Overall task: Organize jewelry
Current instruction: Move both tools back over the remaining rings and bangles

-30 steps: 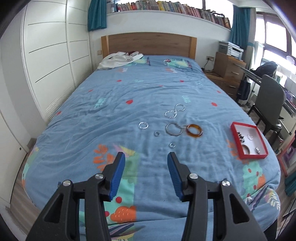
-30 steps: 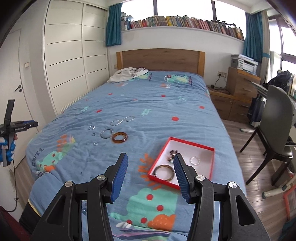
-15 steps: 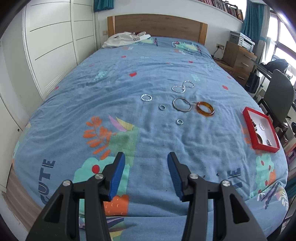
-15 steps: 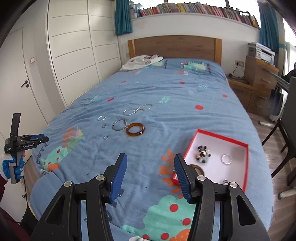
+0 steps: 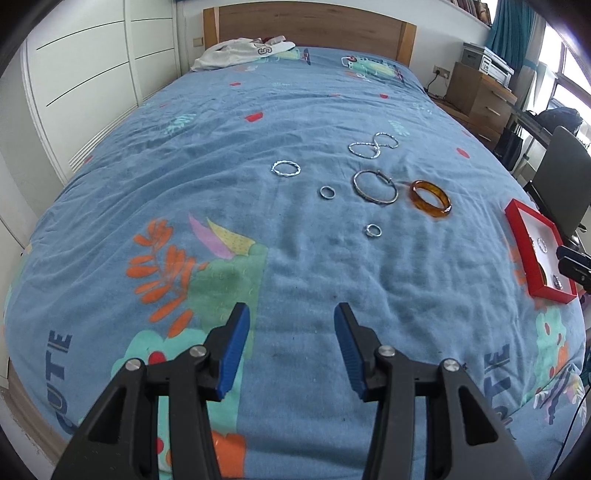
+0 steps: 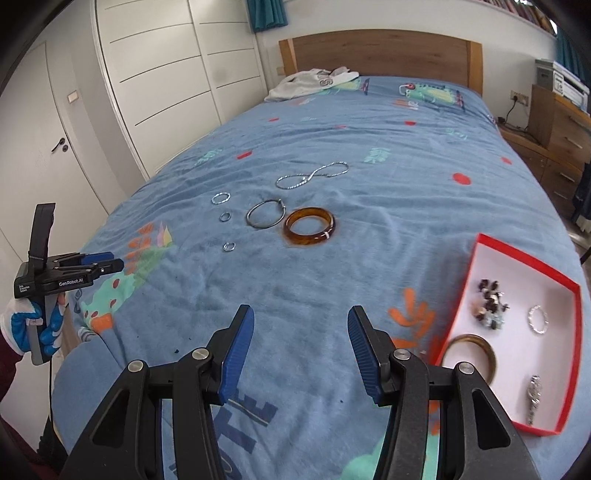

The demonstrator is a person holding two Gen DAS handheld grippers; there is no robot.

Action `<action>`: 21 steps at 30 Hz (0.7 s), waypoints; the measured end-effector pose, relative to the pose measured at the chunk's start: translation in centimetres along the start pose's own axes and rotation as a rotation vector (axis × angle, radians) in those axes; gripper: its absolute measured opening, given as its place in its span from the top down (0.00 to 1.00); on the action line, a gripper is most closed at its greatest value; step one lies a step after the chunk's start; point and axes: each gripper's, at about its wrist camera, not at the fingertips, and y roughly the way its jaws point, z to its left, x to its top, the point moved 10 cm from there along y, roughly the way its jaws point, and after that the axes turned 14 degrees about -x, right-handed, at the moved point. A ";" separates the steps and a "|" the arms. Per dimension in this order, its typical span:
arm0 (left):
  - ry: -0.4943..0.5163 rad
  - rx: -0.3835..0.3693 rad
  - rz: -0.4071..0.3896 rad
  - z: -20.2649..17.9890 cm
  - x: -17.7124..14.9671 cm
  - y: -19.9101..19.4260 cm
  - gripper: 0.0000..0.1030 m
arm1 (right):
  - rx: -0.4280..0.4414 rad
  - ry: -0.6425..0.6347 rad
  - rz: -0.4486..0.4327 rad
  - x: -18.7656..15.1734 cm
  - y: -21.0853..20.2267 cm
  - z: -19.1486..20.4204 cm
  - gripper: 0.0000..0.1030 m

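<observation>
Left wrist: left hand-held gripper (image 5: 291,332) wide, empty, above bed (image 5: 295,266).
Right hand-held gripper (image 6: 301,338) wide, empty; bangle (image 6: 309,226) and rings lie loose beside red tray (image 6: 569,373).

White garment (image 5: 243,51) crumpled near headboard (image 5: 306,22); chair (image 5: 565,177) bedside.

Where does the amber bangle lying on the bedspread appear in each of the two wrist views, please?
Left wrist view: the amber bangle lies right of centre, just right of the large silver hoop.
Right wrist view: the amber bangle lies near the centre, again just right of the large silver hoop.
Shared landmark: the red tray, at the right in both views.
</observation>
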 end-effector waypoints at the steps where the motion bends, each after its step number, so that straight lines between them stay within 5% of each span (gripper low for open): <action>1: 0.002 -0.005 0.002 0.1 0.3 0.5 0.56 | 0.007 -0.003 0.005 0.1 0.6 0.3 0.49; 21: 0.053 -0.120 0.050 0.3 6.7 9.2 0.56 | 0.123 -0.097 0.073 1.7 9.2 5.7 0.56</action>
